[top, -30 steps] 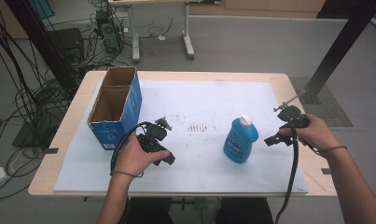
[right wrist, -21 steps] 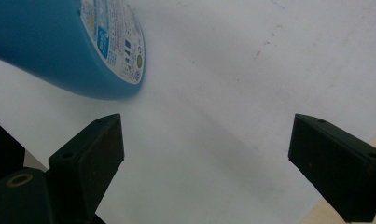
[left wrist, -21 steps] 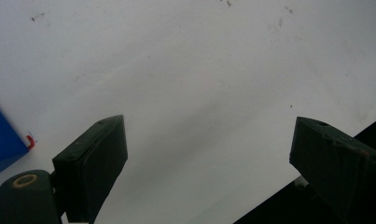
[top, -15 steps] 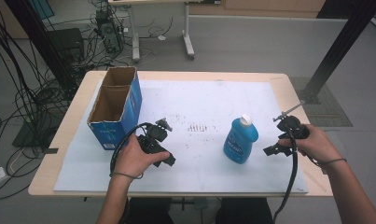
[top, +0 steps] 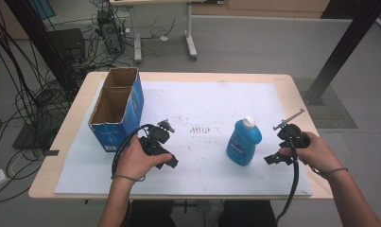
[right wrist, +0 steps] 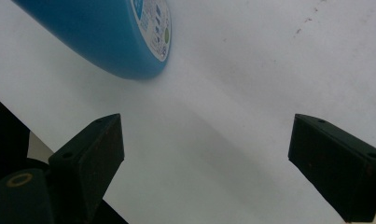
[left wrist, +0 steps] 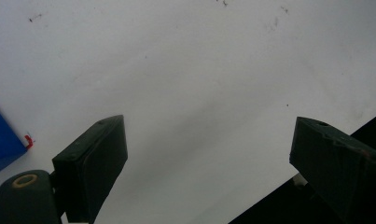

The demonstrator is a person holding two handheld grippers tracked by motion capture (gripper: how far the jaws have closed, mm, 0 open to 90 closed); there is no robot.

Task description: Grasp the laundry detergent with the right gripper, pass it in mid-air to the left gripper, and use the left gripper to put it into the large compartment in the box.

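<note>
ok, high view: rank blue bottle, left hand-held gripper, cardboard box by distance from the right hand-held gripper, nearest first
1. Blue bottle: upright on the white sheet, just to the left of the right hand-held gripper.
2. Left hand-held gripper: across the sheet, near the table's front edge.
3. Cardboard box: open-topped, at the table's far left.

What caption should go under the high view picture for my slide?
A person's left gripper and right gripper, both open, rest either side of a blue bottle beside a cardboard box.
</note>
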